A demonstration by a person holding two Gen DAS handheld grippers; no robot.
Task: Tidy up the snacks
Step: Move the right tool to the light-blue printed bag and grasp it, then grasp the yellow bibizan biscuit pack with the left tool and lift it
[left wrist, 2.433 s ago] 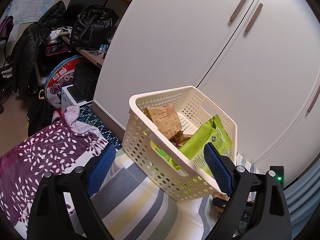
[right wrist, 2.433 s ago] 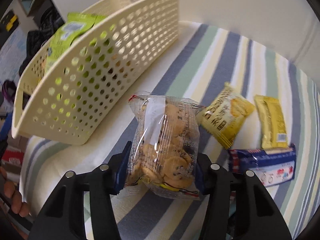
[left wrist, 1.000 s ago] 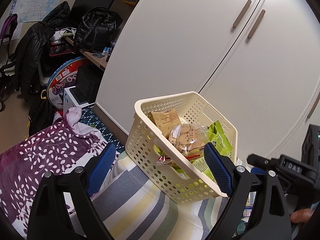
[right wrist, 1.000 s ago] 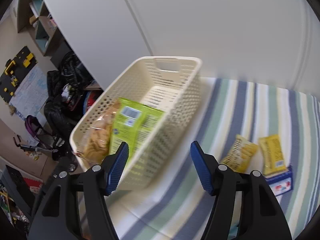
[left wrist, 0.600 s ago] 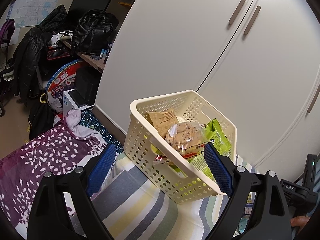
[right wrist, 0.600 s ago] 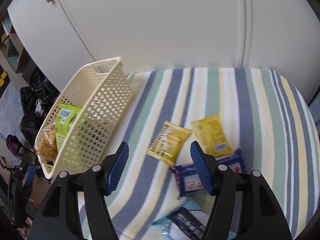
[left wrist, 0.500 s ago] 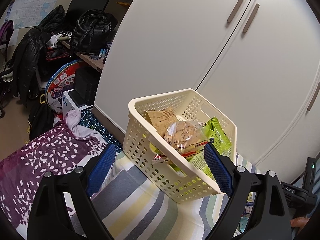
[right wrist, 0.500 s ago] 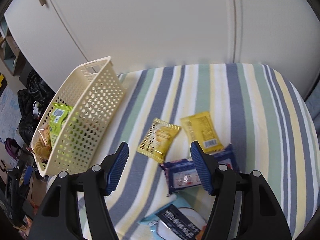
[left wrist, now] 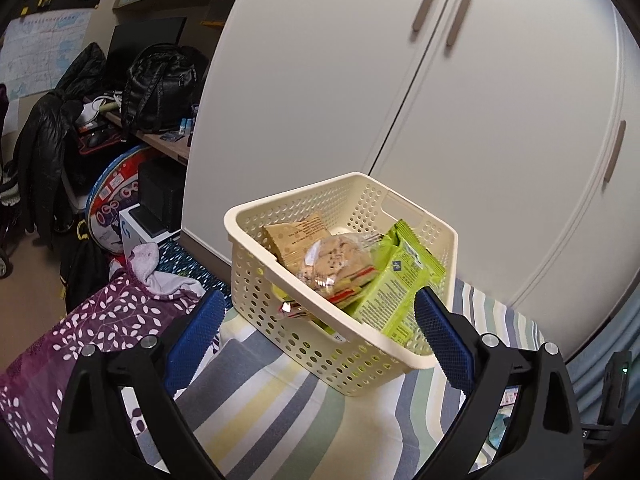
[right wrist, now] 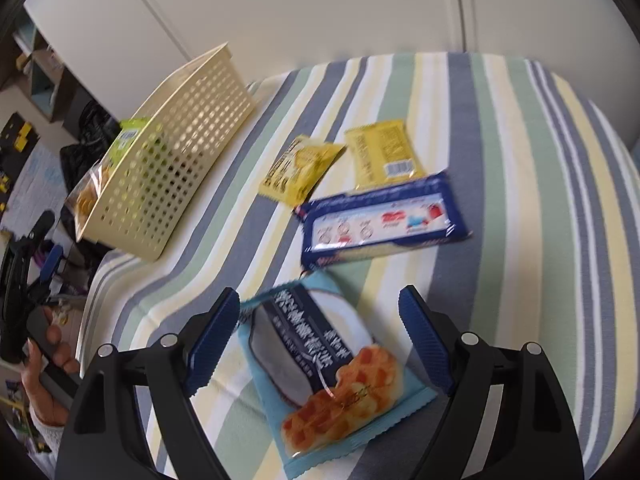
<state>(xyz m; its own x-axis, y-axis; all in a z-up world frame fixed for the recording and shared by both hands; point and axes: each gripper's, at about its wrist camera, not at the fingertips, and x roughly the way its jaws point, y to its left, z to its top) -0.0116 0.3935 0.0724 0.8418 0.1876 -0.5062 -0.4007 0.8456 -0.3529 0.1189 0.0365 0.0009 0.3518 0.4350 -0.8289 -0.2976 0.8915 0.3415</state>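
Observation:
A cream perforated basket (left wrist: 372,354) (right wrist: 168,176) stands on the striped bedcover and holds a clear cookie bag (left wrist: 328,256), a green packet (left wrist: 396,280) and a brown packet (left wrist: 292,236). My left gripper (left wrist: 316,332) is open, its fingers to either side of the basket's near corner, touching nothing. My right gripper (right wrist: 320,340) is open above a light blue snack bag (right wrist: 324,364) lying between its fingers. Beyond it lie a dark blue packet (right wrist: 380,224) and two yellow packets (right wrist: 298,170) (right wrist: 386,152).
White wardrobe doors (left wrist: 480,100) rise behind the bed. A purple leaf-print blanket (left wrist: 60,340) lies left of the stripes, with a cluttered desk and black bag (left wrist: 160,84) beyond. A hand (right wrist: 44,376) holds the left gripper at the bed's left edge.
My right gripper dropped the cookie bag into the basket, opened, then swung right and down over the loose packets to the light blue bag. The left gripper barely shifted.

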